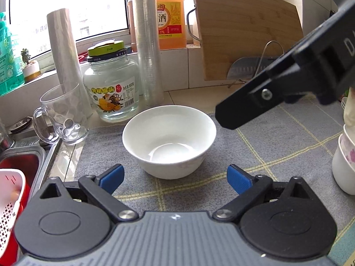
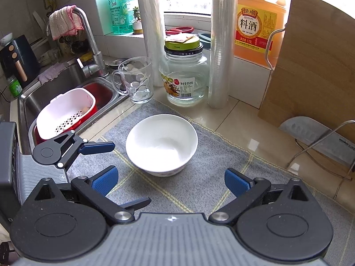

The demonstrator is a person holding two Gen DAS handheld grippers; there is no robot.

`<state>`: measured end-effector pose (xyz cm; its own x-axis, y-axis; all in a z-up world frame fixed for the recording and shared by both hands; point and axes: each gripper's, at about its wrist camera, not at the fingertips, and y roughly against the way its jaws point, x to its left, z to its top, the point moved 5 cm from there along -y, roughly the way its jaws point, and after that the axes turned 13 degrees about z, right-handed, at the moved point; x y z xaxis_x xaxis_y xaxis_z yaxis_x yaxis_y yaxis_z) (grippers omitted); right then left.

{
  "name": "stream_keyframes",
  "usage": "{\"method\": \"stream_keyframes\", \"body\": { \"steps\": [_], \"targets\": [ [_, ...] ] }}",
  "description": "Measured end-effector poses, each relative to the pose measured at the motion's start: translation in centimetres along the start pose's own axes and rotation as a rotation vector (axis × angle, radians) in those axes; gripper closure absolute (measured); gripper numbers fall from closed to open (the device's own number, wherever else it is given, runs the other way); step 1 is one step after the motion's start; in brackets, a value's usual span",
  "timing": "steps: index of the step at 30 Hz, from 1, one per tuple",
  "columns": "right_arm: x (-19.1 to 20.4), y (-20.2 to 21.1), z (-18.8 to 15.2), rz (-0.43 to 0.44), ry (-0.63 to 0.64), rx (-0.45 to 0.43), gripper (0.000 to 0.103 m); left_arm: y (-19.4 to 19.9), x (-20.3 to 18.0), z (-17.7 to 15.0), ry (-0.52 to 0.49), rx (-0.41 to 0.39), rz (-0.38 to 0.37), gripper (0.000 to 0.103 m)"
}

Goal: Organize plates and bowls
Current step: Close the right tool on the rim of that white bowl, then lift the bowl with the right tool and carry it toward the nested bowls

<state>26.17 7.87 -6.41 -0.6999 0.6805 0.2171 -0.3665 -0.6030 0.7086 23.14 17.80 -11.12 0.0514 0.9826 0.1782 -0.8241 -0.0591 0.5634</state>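
On our left the glass mug [image 2: 135,82] and jar [image 2: 185,77] stand near the white bowl [image 2: 162,143] on the grey mat [image 2: 221,177]. Both grippers — left [image 1: 175,180], right [image 2: 170,182] — gape empty; a pinch on its slick rim could slip, or shove it into the glass.

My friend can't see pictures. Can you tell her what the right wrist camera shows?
An empty white bowl sits on a grey checked mat, right ahead of the open right gripper. Behind it stand a glass mug and a jar; the sink is at left.
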Motion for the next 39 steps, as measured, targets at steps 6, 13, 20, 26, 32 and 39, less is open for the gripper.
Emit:
{"method": "stream_keyframes", "body": {
  "steps": [6,13,20,26,32,39],
  "targets": [
    [-0.7,-3.0,1.9,0.033,0.018,0.023,0.000,-1.5,0.6,0.1,-0.002,-0.016,0.014,0.004],
    [-2.3,-6.3,3.0,0.064,-0.003,0.058,0.001,-2.8,0.5,0.5,-0.007,-0.027,-0.019,0.005],
    [-3.3,-8.1,3.5,0.094,-0.013,0.083,0.005,-3.4,0.6,0.7,0.000,-0.036,-0.039,0.007],
    [-3.5,-9.0,3.6,0.114,-0.012,0.098,0.013,-3.5,0.5,0.8,-0.004,-0.043,-0.048,0.007],
    [-3.5,-9.5,3.5,0.129,-0.013,0.107,0.022,-3.6,0.5,1.1,-0.008,-0.051,-0.057,0.008],
    [-3.5,-9.4,3.4,0.124,-0.011,0.108,0.024,-3.6,0.6,1.2,-0.012,-0.049,-0.059,0.008]
  ]
}}
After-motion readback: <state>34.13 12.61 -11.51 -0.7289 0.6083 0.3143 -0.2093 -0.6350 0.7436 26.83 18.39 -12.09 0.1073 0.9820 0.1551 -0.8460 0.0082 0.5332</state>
